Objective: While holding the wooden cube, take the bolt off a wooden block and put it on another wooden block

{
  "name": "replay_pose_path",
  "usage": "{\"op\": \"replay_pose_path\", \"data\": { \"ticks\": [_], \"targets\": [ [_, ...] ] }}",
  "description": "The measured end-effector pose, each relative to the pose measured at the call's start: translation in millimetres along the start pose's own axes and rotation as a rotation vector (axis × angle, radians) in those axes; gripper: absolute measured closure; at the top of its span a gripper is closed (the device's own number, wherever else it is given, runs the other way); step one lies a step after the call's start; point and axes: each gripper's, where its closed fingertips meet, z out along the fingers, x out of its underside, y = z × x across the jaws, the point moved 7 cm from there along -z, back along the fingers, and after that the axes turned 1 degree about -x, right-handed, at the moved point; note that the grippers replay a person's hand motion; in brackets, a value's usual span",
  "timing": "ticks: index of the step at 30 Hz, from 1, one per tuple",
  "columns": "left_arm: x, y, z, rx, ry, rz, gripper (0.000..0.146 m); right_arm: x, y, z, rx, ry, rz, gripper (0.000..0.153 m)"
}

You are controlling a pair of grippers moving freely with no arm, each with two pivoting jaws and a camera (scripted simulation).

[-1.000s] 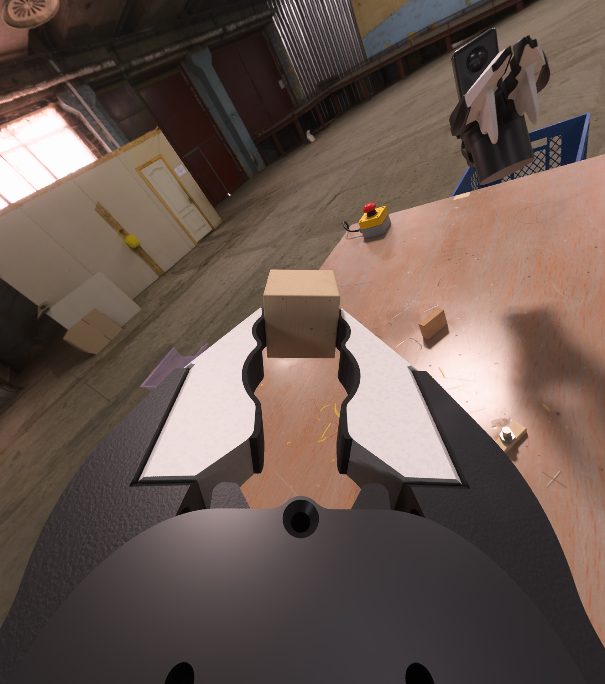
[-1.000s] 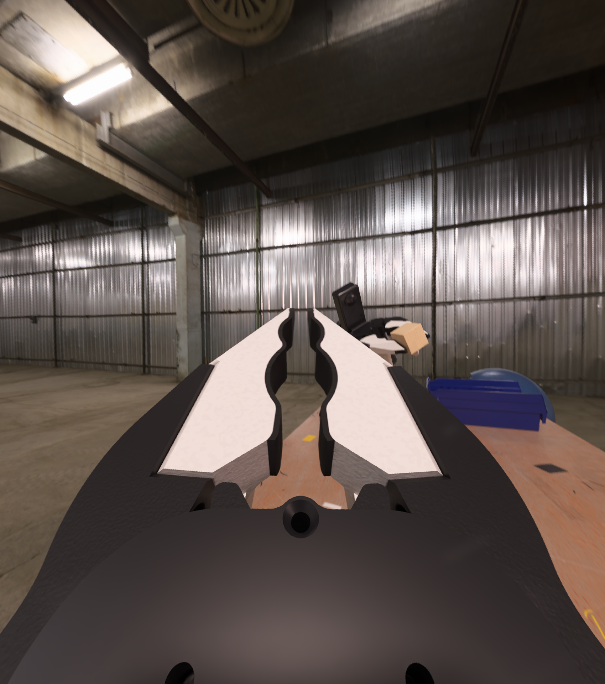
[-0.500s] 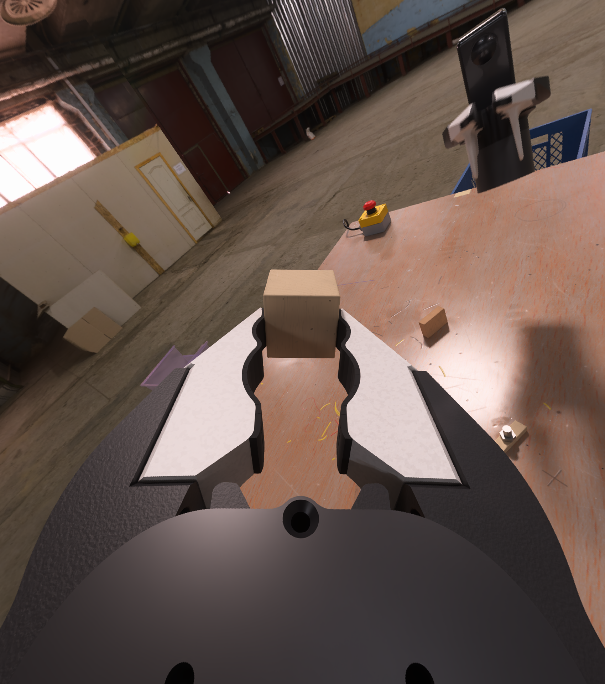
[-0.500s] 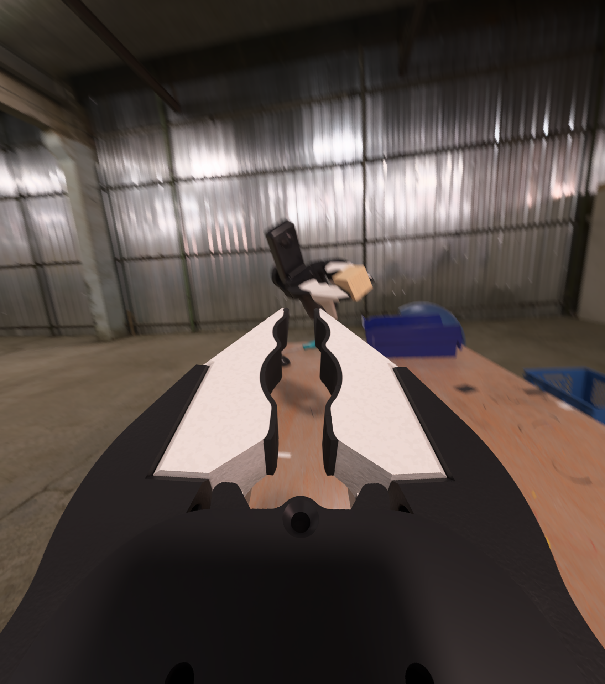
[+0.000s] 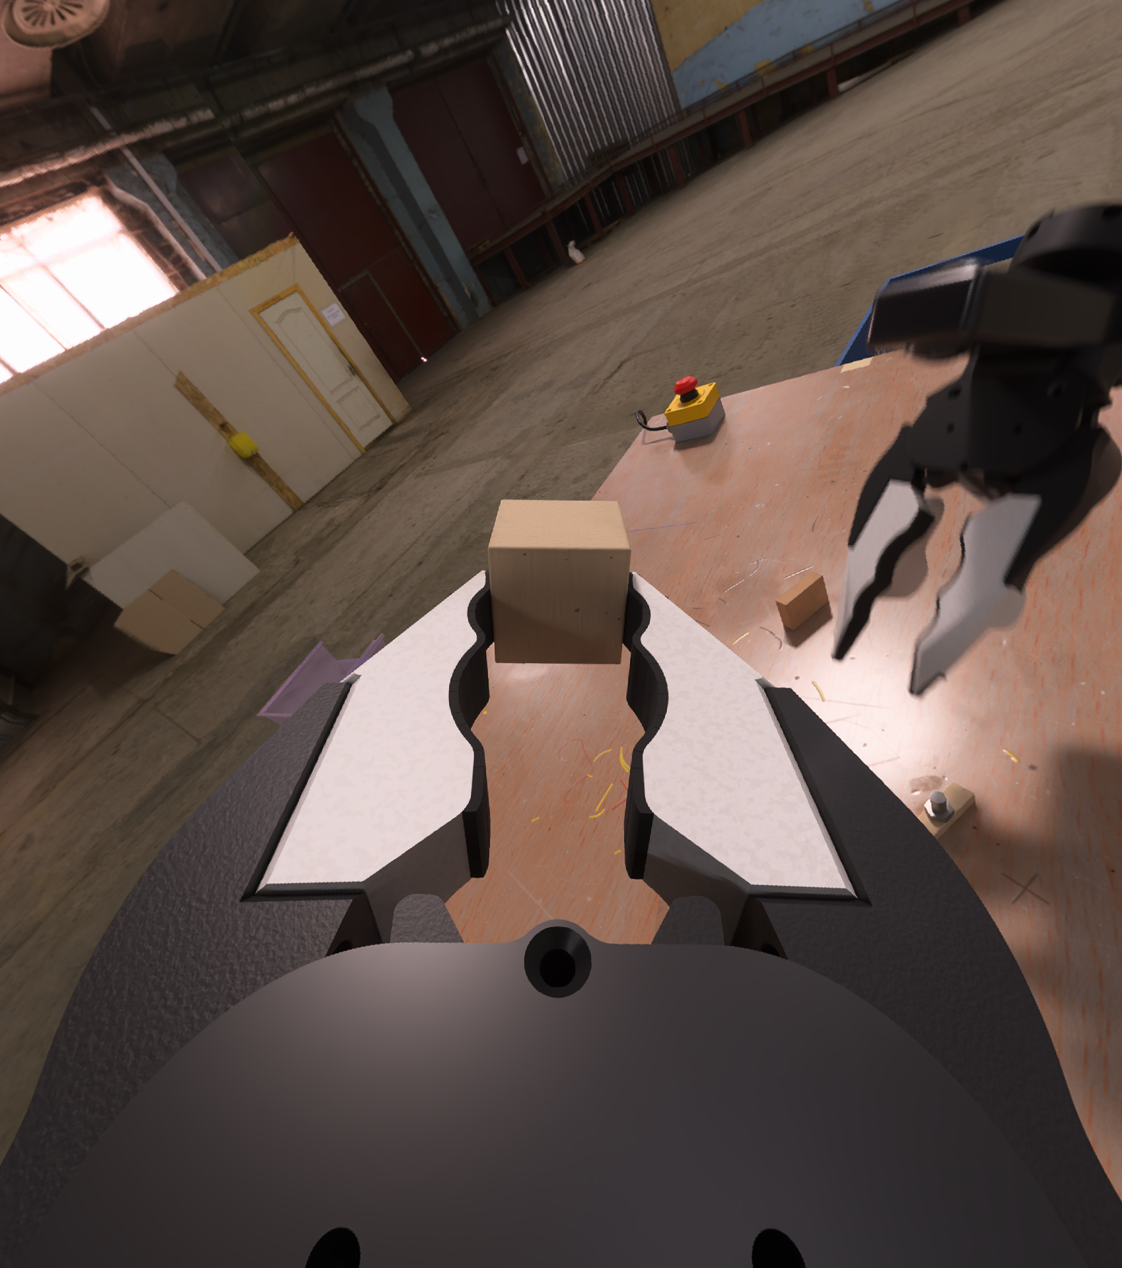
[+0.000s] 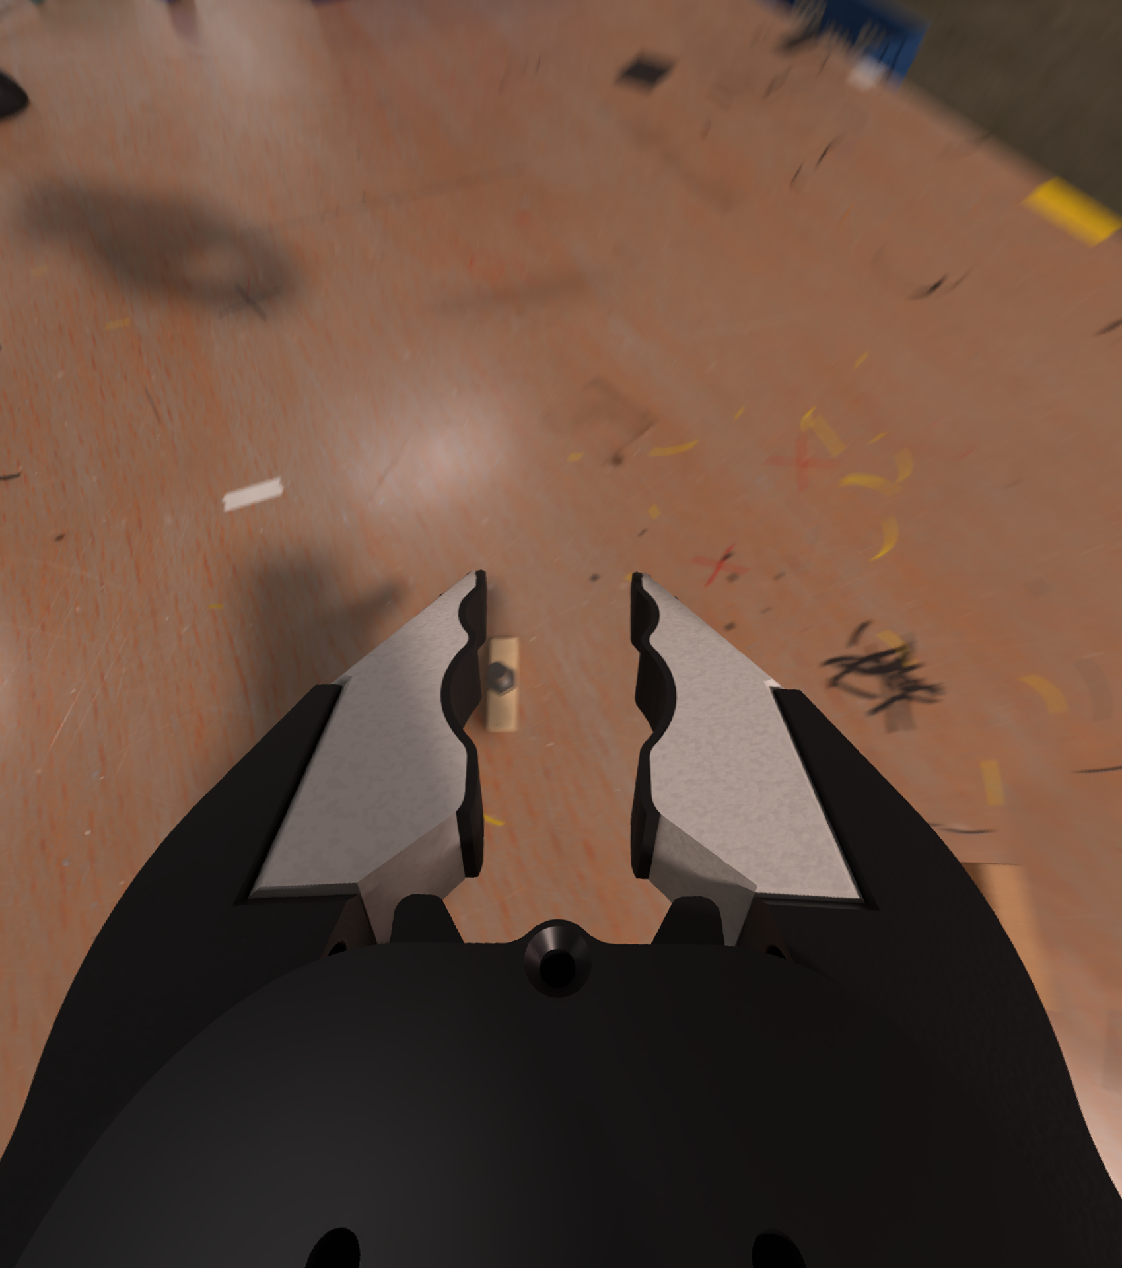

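My left gripper (image 5: 558, 583) is shut on the wooden cube (image 5: 558, 583) and holds it above the table's edge. A grey bolt (image 5: 938, 804) stands on a small flat wooden block (image 5: 950, 816) on the table, to the right. Another bare wooden block (image 5: 801, 600) lies farther away. My right gripper (image 5: 880, 672) hangs open above the table, pointing down. In the right wrist view my right gripper (image 6: 558, 576) is open, high over the bolt (image 6: 500, 679) on its block (image 6: 503, 713), which shows beside the left finger (image 6: 407, 720).
A yellow box with a red button (image 5: 692, 409) sits at the table's far edge. A blue crate (image 5: 921, 274) is behind the right gripper. The brown table (image 5: 1059, 926) carries scratches and tape bits. The table edge runs close left of the cube.
My right gripper has swung from level to pointing down at the table, opened its fingers, and moved nearer over the blocks. My left gripper and the cube have stayed still.
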Motion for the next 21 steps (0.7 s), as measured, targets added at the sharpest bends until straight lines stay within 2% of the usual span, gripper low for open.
{"op": "replay_pose_path", "data": {
  "ticks": [2,6,14,19,21],
  "targets": [
    [0.0,-0.6,0.7,0.002,0.0,0.001,0.11,15.6,9.4,23.2,-0.025,0.074,0.033,0.105],
    [0.8,-0.9,1.9,0.004,0.003,0.0,0.11,42.9,20.5,55.0,-0.023,0.204,0.041,0.104],
    [1.5,3.6,-0.5,0.052,-0.048,-0.081,0.11,58.8,19.0,68.4,-0.005,0.28,0.069,0.109],
    [1.7,6.2,-2.2,0.052,-0.06,-0.11,0.11,61.7,19.0,68.7,0.032,0.309,0.035,0.122],
    [1.7,6.2,-2.4,0.05,-0.058,-0.112,0.11,61.6,20.9,68.4,0.027,0.32,-0.007,0.14]
  ]
}}
